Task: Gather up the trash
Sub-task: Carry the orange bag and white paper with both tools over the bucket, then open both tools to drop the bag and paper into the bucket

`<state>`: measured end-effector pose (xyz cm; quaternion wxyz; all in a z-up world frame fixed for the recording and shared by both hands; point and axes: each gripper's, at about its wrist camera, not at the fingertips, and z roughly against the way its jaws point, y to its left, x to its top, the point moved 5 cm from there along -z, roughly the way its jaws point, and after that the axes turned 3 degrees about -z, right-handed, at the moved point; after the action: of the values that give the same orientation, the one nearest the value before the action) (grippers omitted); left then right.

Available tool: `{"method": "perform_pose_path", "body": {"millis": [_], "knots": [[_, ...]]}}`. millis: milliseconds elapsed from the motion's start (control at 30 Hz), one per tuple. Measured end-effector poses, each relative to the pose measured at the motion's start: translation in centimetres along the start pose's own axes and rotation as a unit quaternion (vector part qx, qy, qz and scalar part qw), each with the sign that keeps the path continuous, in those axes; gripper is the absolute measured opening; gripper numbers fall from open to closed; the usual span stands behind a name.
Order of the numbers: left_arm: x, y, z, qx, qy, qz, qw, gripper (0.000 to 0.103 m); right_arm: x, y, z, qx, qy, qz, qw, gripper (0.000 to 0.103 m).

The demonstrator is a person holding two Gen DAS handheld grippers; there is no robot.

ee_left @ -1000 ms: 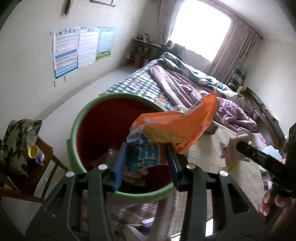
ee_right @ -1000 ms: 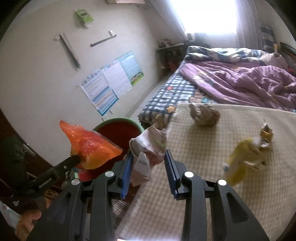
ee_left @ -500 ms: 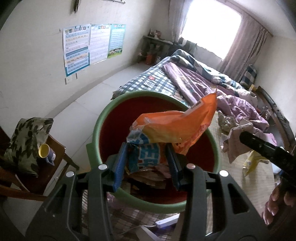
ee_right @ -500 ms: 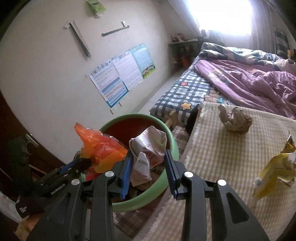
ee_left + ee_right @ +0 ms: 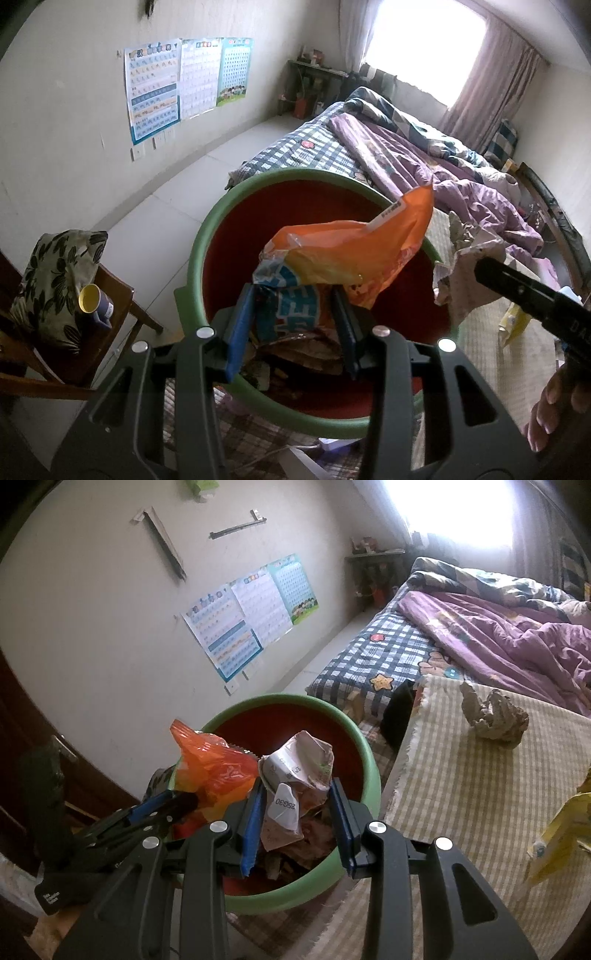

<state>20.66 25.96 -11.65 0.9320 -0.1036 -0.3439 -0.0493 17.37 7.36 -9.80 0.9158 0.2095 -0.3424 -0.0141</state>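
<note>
My left gripper is shut on an orange and blue snack bag and holds it over the green bin with a red inside. My right gripper is shut on a crumpled white carton and holds it over the same bin. The bin has trash at the bottom. In the right wrist view the left gripper and its orange bag show at the left. A crumpled brown paper and a yellow wrapper lie on the checked mat.
A bed with a purple quilt lies behind the bin. A wooden chair at the left holds a leaf-print cushion and a yellow cup. Posters hang on the wall. A power strip lies on the floor.
Both grippers have moved with their trash from beside the bin to over its opening. The bin now sits larger and more centred in both views.
</note>
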Motion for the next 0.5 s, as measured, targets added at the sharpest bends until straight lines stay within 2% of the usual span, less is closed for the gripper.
{"method": "perform_pose_path", "body": {"millis": [100, 133, 167, 200, 233, 300, 400, 500], "knots": [[0.0, 0.2, -0.2, 0.003, 0.002, 0.000, 1.0000, 0.040, 0.0, 0.3, -0.2, 0.002, 0.002, 0.001, 1.000, 0.035], [0.0, 0.2, -0.2, 0.004, 0.003, 0.000, 1.0000, 0.040, 0.1, 0.4, -0.2, 0.005, 0.001, 0.002, 1.000, 0.037], [0.0, 0.3, -0.3, 0.007, 0.004, 0.001, 1.0000, 0.041, 0.1, 0.6, -0.2, 0.008, 0.001, 0.003, 1.000, 0.043], [0.0, 0.4, -0.3, 0.009, 0.003, 0.001, 1.0000, 0.041, 0.1, 0.7, -0.2, 0.009, -0.003, 0.005, 1.000, 0.064], [-0.1, 0.4, -0.2, 0.012, 0.002, 0.002, 0.9999, 0.041, 0.2, 0.7, 0.0, 0.008, -0.009, 0.006, 1.000, 0.079], [-0.2, 0.3, -0.2, 0.016, 0.002, 0.001, 0.9999, 0.042, 0.3, 1.0, 0.6, 0.009, -0.029, 0.011, 0.999, 0.084], [-0.4, 0.2, -0.1, 0.021, 0.001, -0.001, 0.9998, 0.048, 0.4, 1.4, 1.2, 0.013, -0.035, 0.023, 0.999, 0.094], [-0.5, 0.0, 0.2, 0.025, -0.005, -0.005, 0.9997, 0.053, 0.3, 1.1, 2.0, -0.006, -0.059, 0.018, 0.998, 0.096]]}}
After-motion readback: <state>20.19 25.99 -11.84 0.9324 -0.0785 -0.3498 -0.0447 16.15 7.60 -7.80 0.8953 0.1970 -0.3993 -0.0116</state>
